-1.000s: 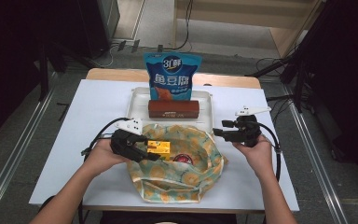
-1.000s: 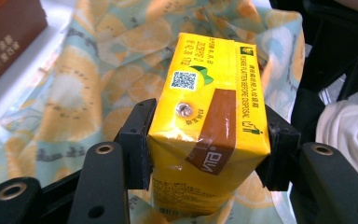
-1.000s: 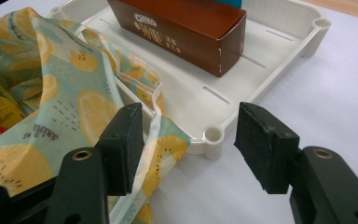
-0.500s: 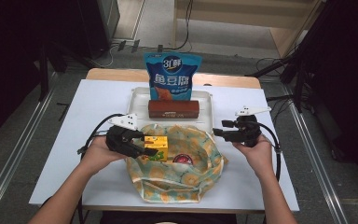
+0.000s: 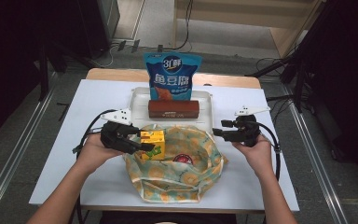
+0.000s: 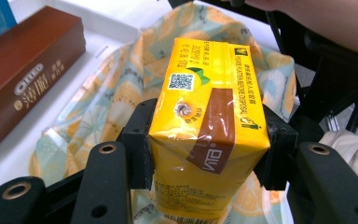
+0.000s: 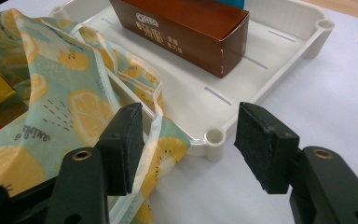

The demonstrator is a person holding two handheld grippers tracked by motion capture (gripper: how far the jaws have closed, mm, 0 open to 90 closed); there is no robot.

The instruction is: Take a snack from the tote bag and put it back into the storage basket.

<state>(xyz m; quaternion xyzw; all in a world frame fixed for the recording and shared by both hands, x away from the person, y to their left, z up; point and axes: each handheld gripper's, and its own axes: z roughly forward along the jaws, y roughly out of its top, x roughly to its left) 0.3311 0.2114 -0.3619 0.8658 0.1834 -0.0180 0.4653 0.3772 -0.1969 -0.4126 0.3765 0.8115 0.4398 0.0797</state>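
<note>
My left gripper is shut on a yellow drink carton, held above the left rim of a lemon-print cloth bag. A red-topped item lies inside the bag. My right gripper is open at the bag's right edge, its jaws either side of the tray's near corner with the bag's hem by the left jaw. A brown box lies in the white tray, with a blue snack bag standing behind it.
The white table has bare room at left, right and front of the bag. A wooden strip runs along the far edge. Cables trail from both grippers towards the person's forearms.
My left gripper has lifted the yellow carton up and out of the bag, towards the bag's left rim. The right gripper has stayed in place.
</note>
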